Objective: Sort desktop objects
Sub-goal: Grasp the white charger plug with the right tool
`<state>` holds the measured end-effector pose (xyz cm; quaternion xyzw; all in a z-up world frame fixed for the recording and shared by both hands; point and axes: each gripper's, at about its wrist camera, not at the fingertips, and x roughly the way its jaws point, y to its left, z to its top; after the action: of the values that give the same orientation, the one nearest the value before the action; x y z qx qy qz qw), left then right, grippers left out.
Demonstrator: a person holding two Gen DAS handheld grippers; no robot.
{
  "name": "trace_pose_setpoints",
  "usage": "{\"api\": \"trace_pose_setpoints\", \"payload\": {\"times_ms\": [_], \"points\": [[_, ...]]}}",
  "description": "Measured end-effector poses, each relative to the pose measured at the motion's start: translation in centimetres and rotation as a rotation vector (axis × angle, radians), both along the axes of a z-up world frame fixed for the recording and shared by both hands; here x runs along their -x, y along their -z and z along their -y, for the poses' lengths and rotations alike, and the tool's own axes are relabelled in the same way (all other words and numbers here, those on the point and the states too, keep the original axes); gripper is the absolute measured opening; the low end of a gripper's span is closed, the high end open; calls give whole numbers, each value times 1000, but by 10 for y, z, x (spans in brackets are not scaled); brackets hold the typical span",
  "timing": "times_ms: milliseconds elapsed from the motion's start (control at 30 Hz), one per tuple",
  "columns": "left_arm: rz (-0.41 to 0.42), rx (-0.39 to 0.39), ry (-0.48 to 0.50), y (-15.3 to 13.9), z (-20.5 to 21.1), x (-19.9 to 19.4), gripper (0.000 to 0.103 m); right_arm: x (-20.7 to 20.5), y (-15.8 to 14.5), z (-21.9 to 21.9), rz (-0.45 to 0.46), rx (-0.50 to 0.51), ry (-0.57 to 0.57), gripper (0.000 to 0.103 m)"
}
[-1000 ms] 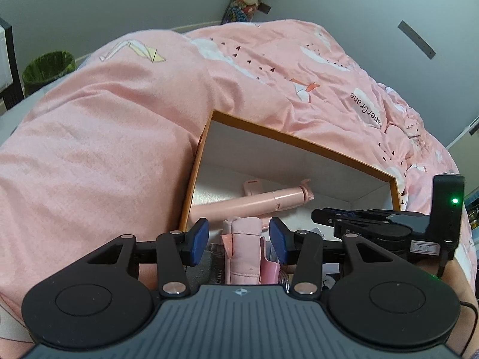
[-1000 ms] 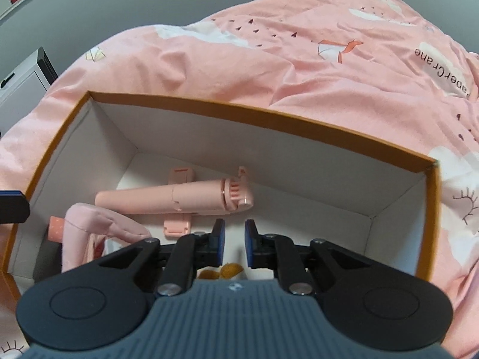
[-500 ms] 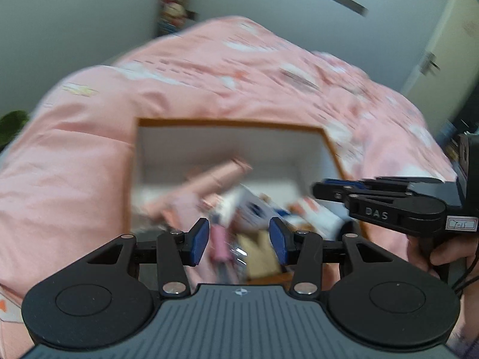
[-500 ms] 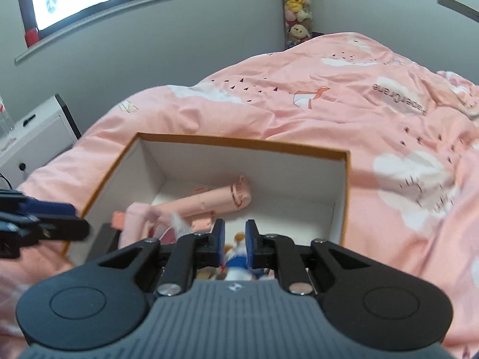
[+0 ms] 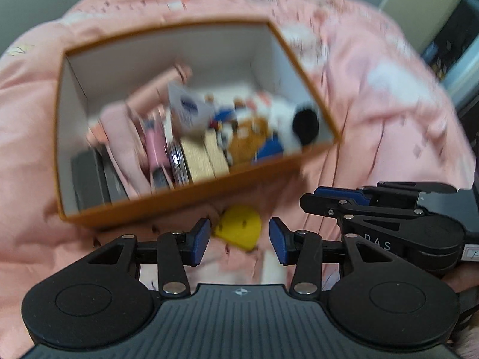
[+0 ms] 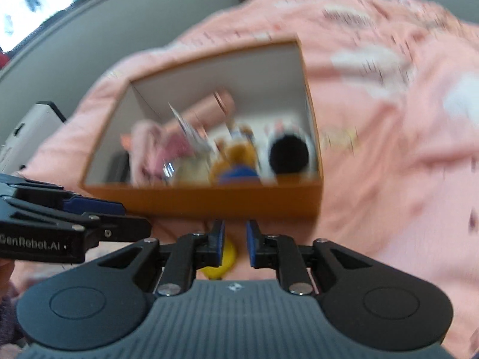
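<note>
An orange box [image 5: 185, 202] with white inner walls lies on the pink quilt and holds several things: a pink stick, pink cloth, a grey case, tan blocks, plush toys. It also shows in the right wrist view [image 6: 221, 199]. A yellow object [image 5: 239, 229] lies on the quilt in front of the box, between the fingers of my open, empty left gripper [image 5: 239, 240]. In the right wrist view the yellow object [image 6: 218, 264] lies under my right gripper [image 6: 235, 240], whose jaws are a narrow gap apart and empty. Both views are blurred.
The pink quilt [image 5: 374, 95] covers the bed all round the box. A white cabinet [image 6: 27, 131] stands at the far left beside the bed. A grey wall [image 6: 119, 24] is behind it.
Both grippers have pulled back and up out of the box. The box now lies ahead of them, and the yellow object in front of it has come into view.
</note>
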<state>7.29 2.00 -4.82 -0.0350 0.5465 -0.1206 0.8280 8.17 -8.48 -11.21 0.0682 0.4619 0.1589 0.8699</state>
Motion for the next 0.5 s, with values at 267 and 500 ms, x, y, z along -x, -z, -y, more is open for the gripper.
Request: {"api": "trace_pose_setpoints", "payload": {"times_ms": [267, 500], "points": [[-150, -131, 78, 36, 14, 13, 52, 5, 46, 4, -205, -62, 36, 31], [-219, -175, 132, 52, 16, 23, 52, 4, 66, 10, -298, -151, 35, 37]]}}
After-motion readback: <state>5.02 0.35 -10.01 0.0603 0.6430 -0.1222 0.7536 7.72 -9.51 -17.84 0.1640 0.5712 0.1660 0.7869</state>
